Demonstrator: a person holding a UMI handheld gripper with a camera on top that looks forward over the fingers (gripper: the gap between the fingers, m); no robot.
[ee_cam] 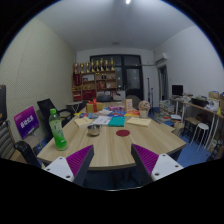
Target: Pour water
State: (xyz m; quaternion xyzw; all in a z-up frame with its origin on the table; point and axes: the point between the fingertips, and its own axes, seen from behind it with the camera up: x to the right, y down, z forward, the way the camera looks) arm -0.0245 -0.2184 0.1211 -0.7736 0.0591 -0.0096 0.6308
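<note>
Well ahead of the open gripper (112, 165), left: green bottle (57, 129).

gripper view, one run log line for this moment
phase: approach | claw: open, empty | green bottle: upright on table, beyond left finger | pour: not started

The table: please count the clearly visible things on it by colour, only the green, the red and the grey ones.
Green: 1, the bottle
Red: 1, the round coaster
Grey: 1, the small bowl
Total: 3
The tongs are open, short of all three on the table.
</note>
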